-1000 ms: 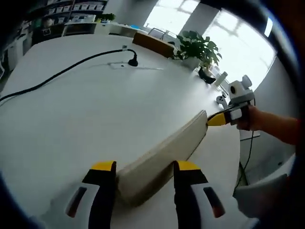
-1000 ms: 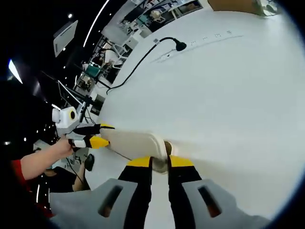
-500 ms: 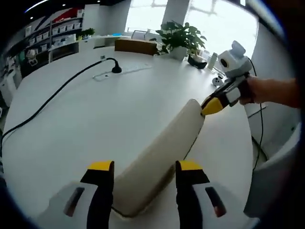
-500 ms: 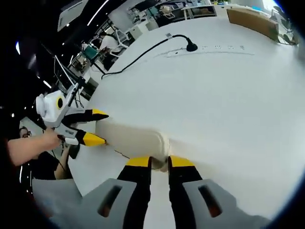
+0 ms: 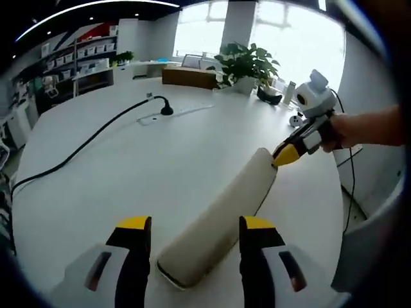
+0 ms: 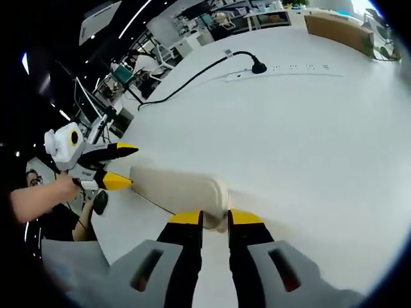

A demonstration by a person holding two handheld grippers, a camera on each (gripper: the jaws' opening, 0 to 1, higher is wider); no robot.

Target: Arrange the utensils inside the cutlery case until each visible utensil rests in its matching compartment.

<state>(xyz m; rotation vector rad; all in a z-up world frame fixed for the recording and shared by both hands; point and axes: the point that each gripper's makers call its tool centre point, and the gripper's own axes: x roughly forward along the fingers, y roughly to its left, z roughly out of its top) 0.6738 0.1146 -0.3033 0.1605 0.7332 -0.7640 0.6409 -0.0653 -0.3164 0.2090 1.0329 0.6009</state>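
A long beige cutlery case [image 5: 218, 224] lies closed on the white table [image 5: 128, 186], and no utensils show. In the left gripper view my left gripper [image 5: 196, 223] stands open, a jaw on each side of the case's near end without touching it. My right gripper [image 5: 286, 154] is at the case's far end, held by a hand. In the right gripper view the case [image 6: 173, 186] runs leftward from my right gripper [image 6: 215, 218], whose jaws are nearly together on the case's rounded end. My left gripper [image 6: 122, 165] is open at the other end.
A black cable [image 5: 96, 138] runs across the table to a plug at a flat power strip [image 5: 176, 113]. A potted plant [image 5: 247, 64] stands at the far edge. The table's edge [image 5: 334, 212] curves close on the right. A person's hand [image 6: 38, 196] holds the left gripper.
The case now lies flatter on the table. My left gripper has drawn back a little, so less of the case lies between its jaws. My right gripper still holds the other end.
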